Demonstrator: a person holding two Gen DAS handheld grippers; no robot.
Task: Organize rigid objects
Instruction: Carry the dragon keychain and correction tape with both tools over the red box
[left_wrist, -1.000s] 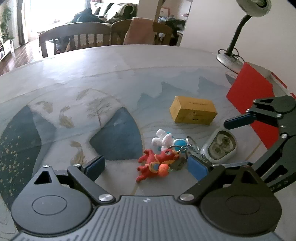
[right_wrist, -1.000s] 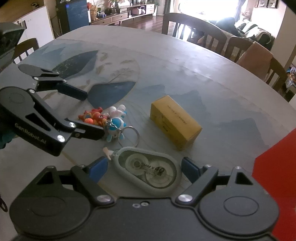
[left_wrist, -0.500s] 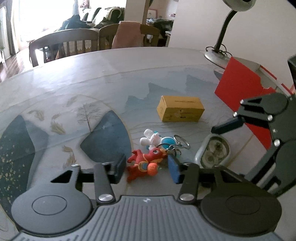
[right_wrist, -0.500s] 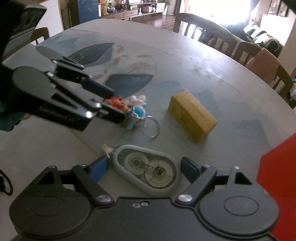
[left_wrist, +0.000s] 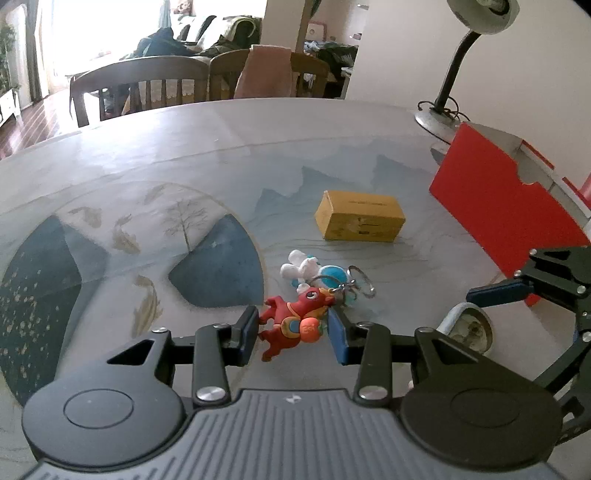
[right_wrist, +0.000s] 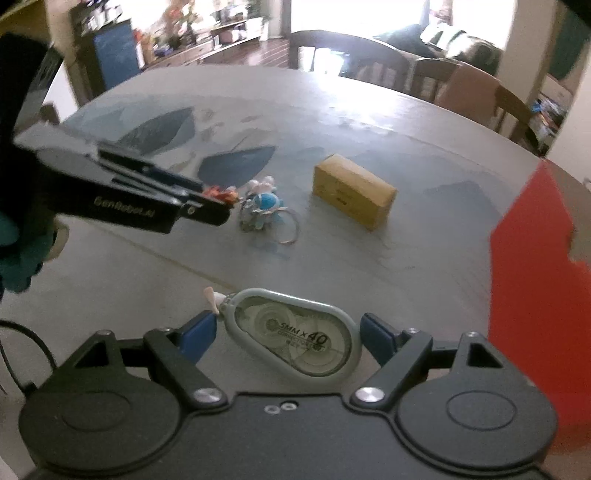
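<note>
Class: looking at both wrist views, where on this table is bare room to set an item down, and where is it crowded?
Bare: the table between the chairs and the yellow box. Crowded: around the keychain toys, correction tape and red box.

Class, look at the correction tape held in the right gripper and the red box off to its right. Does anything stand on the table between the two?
Nothing visible does. The correction tape sits between the fingers of the right gripper, and the table between it and the red box is bare. The yellow box and keychains lie farther back.
</note>
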